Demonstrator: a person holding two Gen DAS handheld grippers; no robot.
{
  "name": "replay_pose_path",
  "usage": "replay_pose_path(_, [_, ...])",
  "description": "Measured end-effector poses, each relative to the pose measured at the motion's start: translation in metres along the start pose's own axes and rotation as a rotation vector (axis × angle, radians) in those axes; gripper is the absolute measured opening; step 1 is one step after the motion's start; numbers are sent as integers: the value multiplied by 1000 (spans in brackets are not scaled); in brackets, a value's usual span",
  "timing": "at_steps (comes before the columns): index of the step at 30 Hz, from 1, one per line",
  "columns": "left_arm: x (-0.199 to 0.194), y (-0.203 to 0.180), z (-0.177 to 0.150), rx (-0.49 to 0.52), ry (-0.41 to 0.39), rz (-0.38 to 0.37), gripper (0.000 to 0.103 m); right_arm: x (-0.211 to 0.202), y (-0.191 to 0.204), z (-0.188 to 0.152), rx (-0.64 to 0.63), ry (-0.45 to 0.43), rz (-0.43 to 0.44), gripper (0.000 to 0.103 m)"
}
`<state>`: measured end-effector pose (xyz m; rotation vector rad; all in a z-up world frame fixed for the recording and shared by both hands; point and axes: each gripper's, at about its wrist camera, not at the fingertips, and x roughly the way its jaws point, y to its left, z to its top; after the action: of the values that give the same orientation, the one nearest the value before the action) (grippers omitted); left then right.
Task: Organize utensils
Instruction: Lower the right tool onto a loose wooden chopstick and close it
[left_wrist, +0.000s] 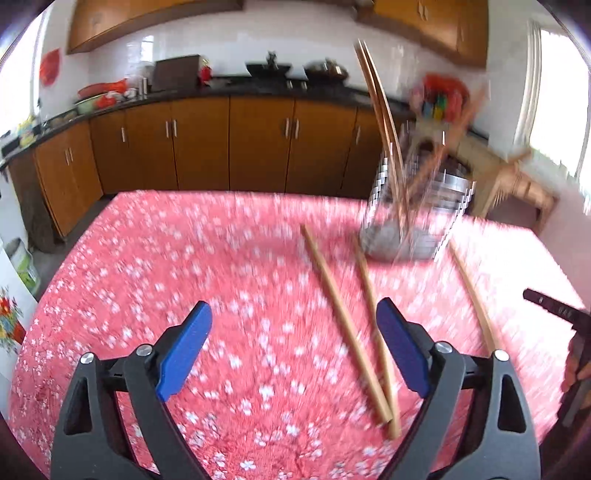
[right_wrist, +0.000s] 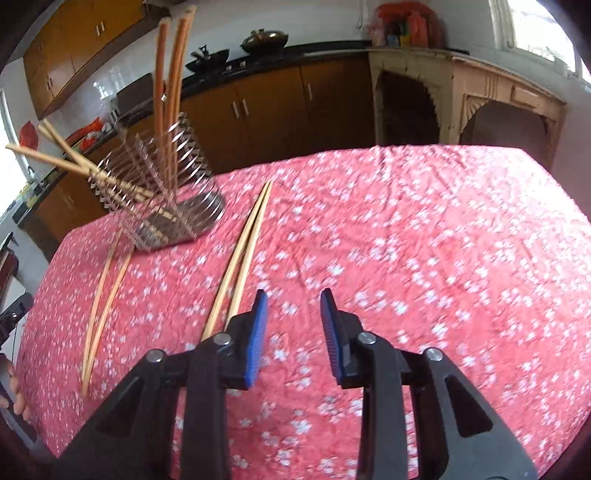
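Note:
A wire metal utensil holder stands on the red flowered tablecloth with several chopsticks upright or leaning in it. In the left wrist view two wooden chopsticks lie crossed between the holder and my left gripper, which is wide open and empty; another chopstick lies to the right. In the right wrist view one pair of chopsticks lies just left of my open, empty right gripper, and another pair lies further left.
Brown kitchen cabinets and a dark counter with pots run behind the table. A pale wooden side table stands at the far right. The other gripper's handle shows at the right edge of the left wrist view.

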<state>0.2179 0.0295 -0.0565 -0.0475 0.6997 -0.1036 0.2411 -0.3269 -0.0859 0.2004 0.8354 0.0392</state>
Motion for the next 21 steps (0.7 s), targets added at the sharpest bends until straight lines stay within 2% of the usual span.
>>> replay_pose_path(2, [9, -5, -8, 16, 25, -2, 89, 11, 17, -11, -41, 35, 33, 21])
replay_pose_path(7, [21, -19, -17, 54, 52, 9, 85, 26, 44, -18, -112, 57, 25, 21])
replay_pose_path(14, [33, -26, -24, 22, 94, -3, 77, 43, 52, -17, -136, 80, -6, 20])
replay_pose_path(16, [37, -29, -24, 22, 107, -6, 73, 42, 52, -19, -159, 73, -22, 20])
replay_pose_path(17, [39, -31, -24, 25, 112, -6, 72, 42, 54, -19, -171, 68, -33, 17])
replay_pose_path(19, [45, -37, -23, 40, 131, -3, 63, 42, 56, -20, -195, 59, -72, 9])
replay_pose_path(21, [50, -42, -23, 57, 143, 3, 56, 42, 47, -15, -157, 59, -98, 8])
